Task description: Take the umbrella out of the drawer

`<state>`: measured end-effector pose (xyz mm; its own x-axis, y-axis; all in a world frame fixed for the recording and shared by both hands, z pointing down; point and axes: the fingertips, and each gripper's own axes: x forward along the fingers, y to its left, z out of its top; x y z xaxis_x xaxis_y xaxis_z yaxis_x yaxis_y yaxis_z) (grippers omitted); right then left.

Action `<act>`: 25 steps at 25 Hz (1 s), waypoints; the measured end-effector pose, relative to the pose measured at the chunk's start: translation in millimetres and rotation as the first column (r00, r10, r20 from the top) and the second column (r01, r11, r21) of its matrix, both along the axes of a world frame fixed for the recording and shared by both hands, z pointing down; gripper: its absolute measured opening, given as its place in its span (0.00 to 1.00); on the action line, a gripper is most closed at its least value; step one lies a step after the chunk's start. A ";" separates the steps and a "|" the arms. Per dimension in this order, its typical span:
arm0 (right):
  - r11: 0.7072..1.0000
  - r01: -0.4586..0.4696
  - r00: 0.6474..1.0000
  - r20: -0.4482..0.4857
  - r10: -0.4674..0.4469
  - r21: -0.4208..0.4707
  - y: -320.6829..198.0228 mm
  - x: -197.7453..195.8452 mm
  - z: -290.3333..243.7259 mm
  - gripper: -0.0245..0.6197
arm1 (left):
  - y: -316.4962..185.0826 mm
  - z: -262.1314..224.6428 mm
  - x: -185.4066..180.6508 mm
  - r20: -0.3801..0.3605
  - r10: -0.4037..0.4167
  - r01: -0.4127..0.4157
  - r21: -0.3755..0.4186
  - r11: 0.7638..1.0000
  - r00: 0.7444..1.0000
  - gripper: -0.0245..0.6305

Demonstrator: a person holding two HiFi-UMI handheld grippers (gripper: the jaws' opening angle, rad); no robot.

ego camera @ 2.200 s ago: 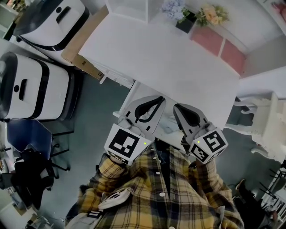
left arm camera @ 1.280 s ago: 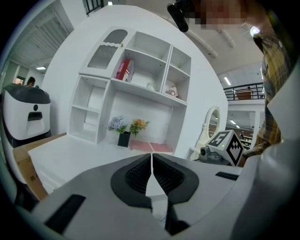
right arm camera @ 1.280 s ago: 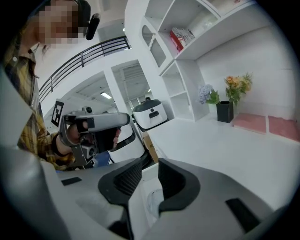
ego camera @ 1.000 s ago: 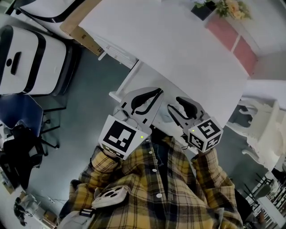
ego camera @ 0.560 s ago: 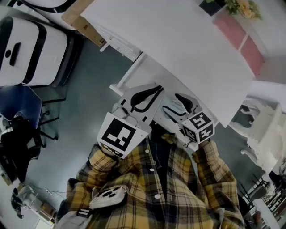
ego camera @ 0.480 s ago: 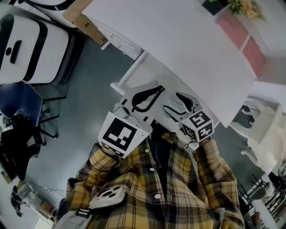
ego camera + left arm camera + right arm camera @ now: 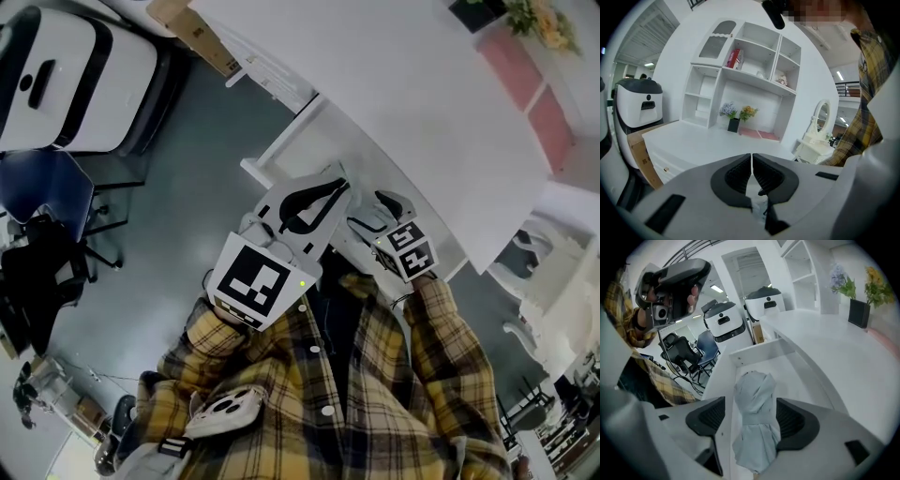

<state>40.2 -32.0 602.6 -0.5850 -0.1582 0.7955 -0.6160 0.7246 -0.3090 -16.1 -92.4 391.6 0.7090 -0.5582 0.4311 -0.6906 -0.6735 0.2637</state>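
Note:
A folded pale grey umbrella (image 7: 755,420) lies lengthwise in the open white drawer (image 7: 754,348) under the desk. My right gripper (image 7: 751,401) points steeply down over it. Its jaws have just been opening and now stand wide on either side of the umbrella, with no pad pressing on it. In the head view the right gripper (image 7: 373,214) reaches into the drawer (image 7: 314,150), and its cube hides most of the umbrella. My left gripper (image 7: 337,185) hangs just left of it over the drawer. The left gripper (image 7: 752,161) is shut, pads together, with nothing between them.
The white desk top (image 7: 403,103) runs above the drawer, with a flower pot (image 7: 478,11) at its far end. Two white machines (image 7: 66,56), a cardboard box (image 7: 202,37) and a blue chair (image 7: 47,192) stand at the left. A white ornate chair (image 7: 553,281) is at the right.
My right gripper has dropped toward the drawer and tipped downward, and its jaws have spread apart. The left gripper has sunk slightly and stays shut.

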 end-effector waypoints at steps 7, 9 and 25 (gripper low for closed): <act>0.999 0.036 0.996 -0.083 -0.038 -0.033 1.5 -1.9 36.6 0.55 | 1.1 9.7 -2.6 0.013 -0.016 0.016 -0.012 1.000 1.000 0.08; 0.998 0.037 0.994 -0.102 -0.042 -0.052 1.6 -1.7 47.6 0.55 | 0.8 11.9 -2.4 0.016 -0.016 0.017 -0.015 1.000 1.000 0.08; 0.978 0.156 0.968 -0.175 -0.179 -0.139 18.7 -8.9 89.4 0.56 | 0.7 20.0 -3.6 0.021 -0.025 0.025 -0.035 0.999 0.999 0.08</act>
<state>31.2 -13.3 692.0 -0.4346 0.0354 0.8999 -0.5442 0.7859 -0.2937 -19.8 -91.7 411.6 0.6858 -0.5598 0.4651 -0.7126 -0.6465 0.2727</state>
